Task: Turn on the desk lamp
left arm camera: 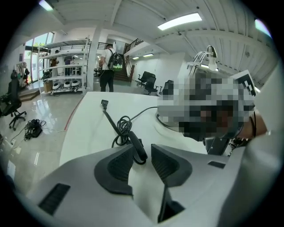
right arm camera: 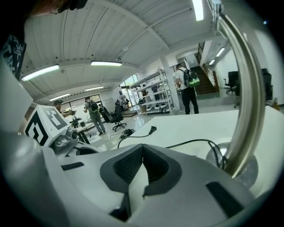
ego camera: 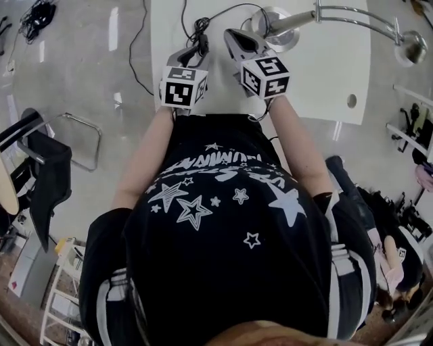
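Note:
A chrome desk lamp stands at the far side of the white table (ego camera: pixel 325 74), with a round base (ego camera: pixel 277 30), a curved double arm (ego camera: pixel 352 17) and its head (ego camera: pixel 411 47) off to the right. Its black cord (left arm camera: pixel 122 126) coils on the table, ending in a plug (left arm camera: pixel 104 104). The cord's inline switch (left arm camera: pixel 137 148) lies between the pads of my left gripper (left arm camera: pixel 142 150), whose jaws stand apart. My right gripper (right arm camera: pixel 142 148) is shut and empty, just in front of the lamp's arm (right arm camera: pixel 246 88) and base (right arm camera: pixel 248 168).
A dark chair (ego camera: pixel 47 162) stands on the shiny floor to the left, and a bundle of cables (ego camera: pixel 37 17) lies at the far left. The table has a cable hole (ego camera: pixel 351 101) near its right front. A person with a backpack (left arm camera: pixel 107 71) walks by distant shelves.

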The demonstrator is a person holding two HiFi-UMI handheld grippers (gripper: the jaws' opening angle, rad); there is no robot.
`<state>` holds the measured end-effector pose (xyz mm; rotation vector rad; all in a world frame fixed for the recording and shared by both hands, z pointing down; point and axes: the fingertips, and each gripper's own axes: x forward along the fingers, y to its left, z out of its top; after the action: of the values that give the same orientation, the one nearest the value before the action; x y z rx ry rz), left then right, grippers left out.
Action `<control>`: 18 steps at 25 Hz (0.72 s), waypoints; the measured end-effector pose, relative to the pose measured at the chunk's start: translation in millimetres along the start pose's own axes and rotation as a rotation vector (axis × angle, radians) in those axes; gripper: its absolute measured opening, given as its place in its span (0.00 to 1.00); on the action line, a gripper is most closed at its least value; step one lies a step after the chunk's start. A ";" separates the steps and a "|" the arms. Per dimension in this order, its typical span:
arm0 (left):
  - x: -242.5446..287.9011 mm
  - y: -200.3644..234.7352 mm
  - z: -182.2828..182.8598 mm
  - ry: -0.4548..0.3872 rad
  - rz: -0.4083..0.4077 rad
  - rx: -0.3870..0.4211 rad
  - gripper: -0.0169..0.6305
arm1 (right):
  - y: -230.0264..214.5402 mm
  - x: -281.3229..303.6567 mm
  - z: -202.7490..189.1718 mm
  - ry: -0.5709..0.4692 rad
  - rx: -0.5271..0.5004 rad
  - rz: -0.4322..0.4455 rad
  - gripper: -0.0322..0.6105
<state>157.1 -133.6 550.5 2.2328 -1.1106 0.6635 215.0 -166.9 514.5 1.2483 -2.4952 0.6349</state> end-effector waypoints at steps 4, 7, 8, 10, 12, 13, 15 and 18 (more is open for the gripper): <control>10.6 0.1 2.2 0.014 0.030 -0.001 0.21 | 7.6 11.3 -18.3 0.107 -0.011 0.116 0.06; 11.9 1.2 0.5 0.032 0.040 0.014 0.21 | 15.7 16.9 -30.2 0.182 -0.059 0.189 0.06; 12.6 2.2 -0.7 0.038 0.044 0.014 0.21 | 17.5 18.7 -33.1 0.202 -0.075 0.208 0.06; 13.8 4.0 -2.0 0.040 0.054 0.001 0.20 | 20.9 21.5 -38.0 0.236 -0.100 0.242 0.06; 13.3 4.1 -1.4 0.030 0.058 -0.015 0.20 | 25.0 23.4 -43.2 0.274 -0.115 0.278 0.06; 12.9 4.3 -1.3 0.028 0.059 -0.020 0.20 | 26.6 24.4 -46.1 0.295 -0.119 0.296 0.06; 12.8 5.2 -1.7 0.026 0.056 -0.025 0.19 | 27.6 27.2 -50.8 0.330 -0.120 0.320 0.06; 12.8 6.0 -2.3 0.029 0.044 -0.028 0.19 | 25.3 33.1 -54.0 0.360 -0.119 0.332 0.06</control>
<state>158.6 -142.2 561.9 2.1739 -1.1507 0.6926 177.9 -149.1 568.9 0.6144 -2.4024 0.7021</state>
